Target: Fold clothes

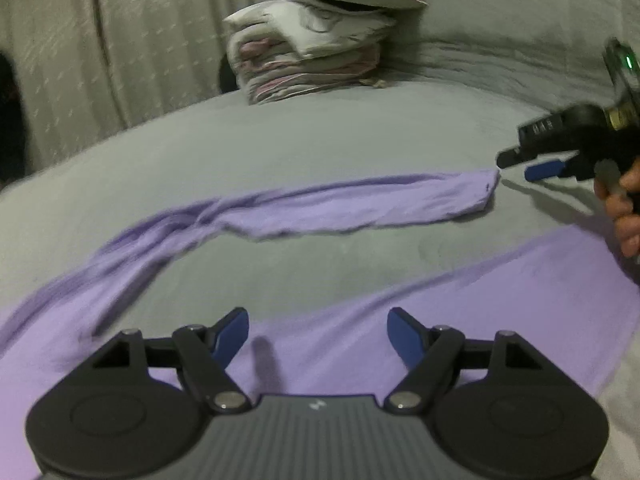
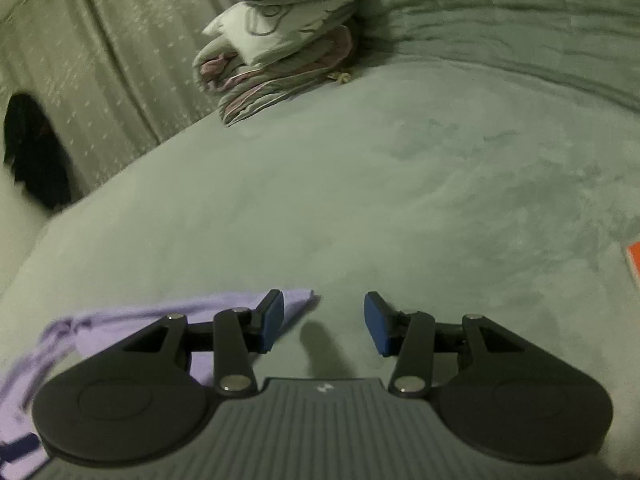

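Note:
A lilac long-sleeved garment [image 1: 480, 300] lies spread on the grey bed cover [image 1: 320, 140]. Its long sleeve [image 1: 340, 204] stretches to the right across the bed. My left gripper [image 1: 318, 320] hovers open over the garment's body, with nothing between its blue pads. In the left wrist view my right gripper [image 1: 524, 164], held by a hand [image 1: 624, 208], sits just right of the sleeve's cuff [image 1: 486, 192]. In the right wrist view that gripper [image 2: 324, 308] is open. The cuff [image 2: 298, 300] lies under and beside its left finger, and no cloth is pinched.
A stack of folded bedding and pillows [image 1: 312, 48] stands at the back of the bed against a pale curtain [image 1: 100, 60]. An orange item [image 2: 634, 260] shows at the right edge. A dark shape [image 2: 36, 152] sits at the far left by the curtain.

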